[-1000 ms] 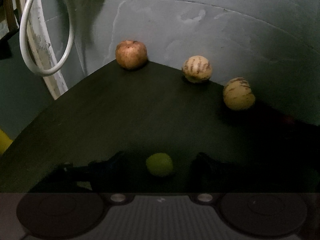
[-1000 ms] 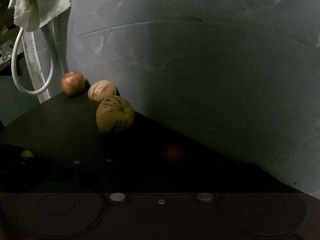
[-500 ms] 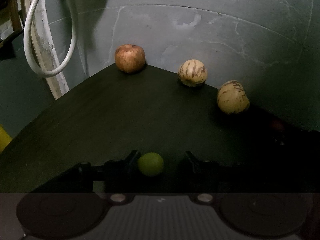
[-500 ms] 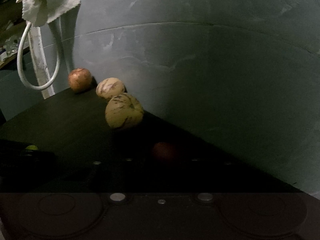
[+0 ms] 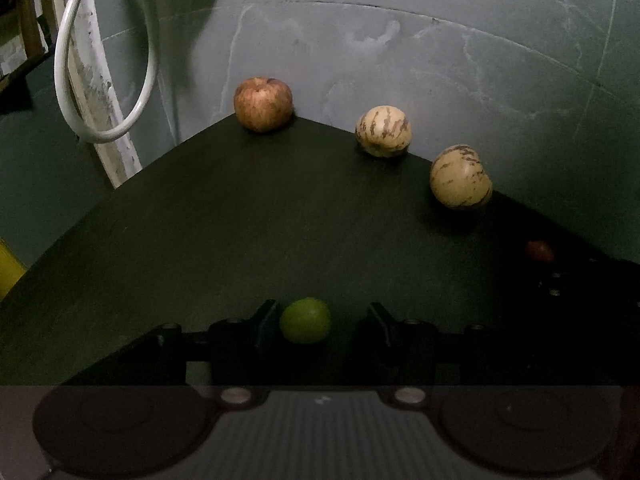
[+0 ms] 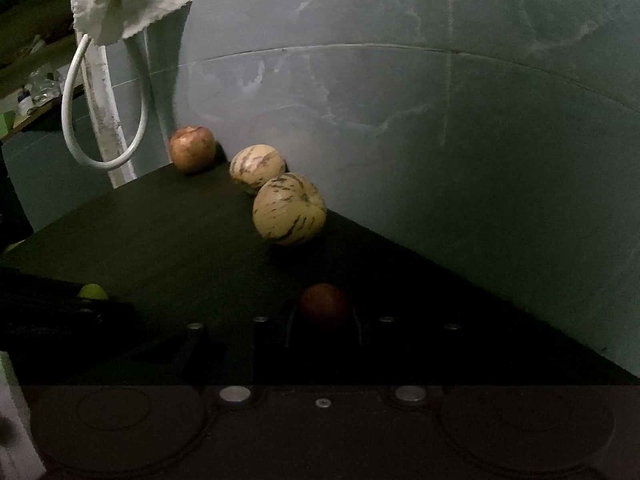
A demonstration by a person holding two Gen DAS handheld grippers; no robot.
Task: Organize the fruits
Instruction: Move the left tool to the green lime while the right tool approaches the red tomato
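A red apple [image 5: 263,103] and two striped cream melons [image 5: 383,131] [image 5: 460,176] stand in a row along the back edge of a dark table [image 5: 240,220]. A small green fruit [image 5: 305,320] lies between the fingers of my left gripper [image 5: 322,318], touching the left finger; the jaws stand apart around it. A small dark red fruit [image 6: 323,304] sits between the fingers of my right gripper [image 6: 323,326], which closely flank it; it also shows in the left wrist view [image 5: 539,251]. The apple [image 6: 192,148] and melons [image 6: 289,214] show in the right wrist view.
A grey wall [image 5: 440,60] runs right behind the fruit row. A white cable loop [image 5: 104,80] and a white cloth [image 6: 124,0] hang at the far left beside a peeling white post. A yellow object [image 5: 8,268] sits at the left edge.
The left jaws have narrowed around the green fruit. The right gripper has moved forward until the dark red fruit lies between its fingers.
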